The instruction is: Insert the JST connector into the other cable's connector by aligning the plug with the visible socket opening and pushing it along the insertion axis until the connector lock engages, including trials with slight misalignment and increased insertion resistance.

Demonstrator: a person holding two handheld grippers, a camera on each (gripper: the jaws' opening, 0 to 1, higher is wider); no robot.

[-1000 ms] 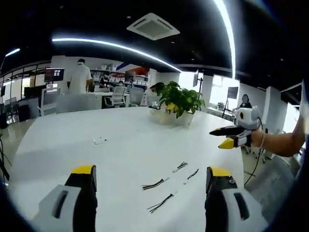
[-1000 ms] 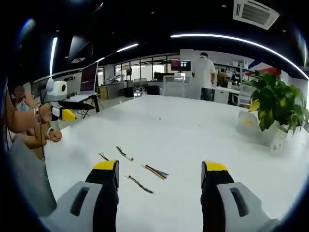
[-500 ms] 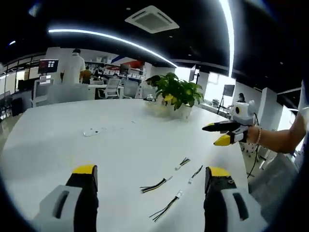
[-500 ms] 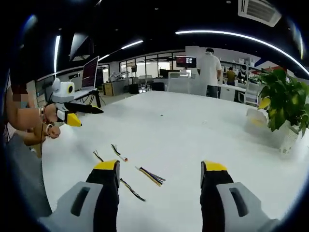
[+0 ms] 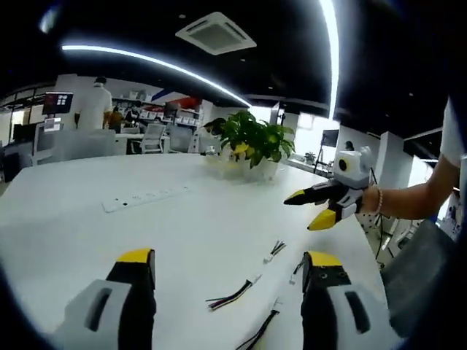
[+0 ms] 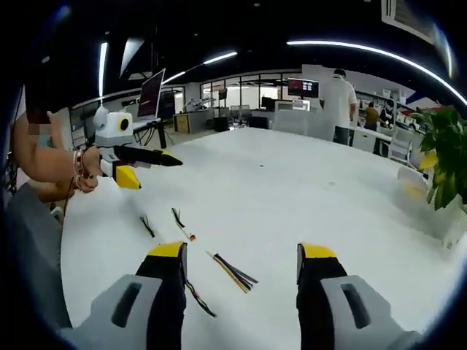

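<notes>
Left gripper view shows the white surface point(image 5: 87, 240) with a plant point(image 5: 252, 142) far off. Both the left gripper point(image 5: 228, 266) and right gripper point(image 6: 239, 255) hover spread and empty above small loose cables point(image 5: 233, 293); a misjudged grab could nudge these light leads aside.

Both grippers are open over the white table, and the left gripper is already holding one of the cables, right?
Not quite. The left gripper holds nothing: the left gripper view shows the cables lying loose on the white table. Both are open; right gripper.
</notes>
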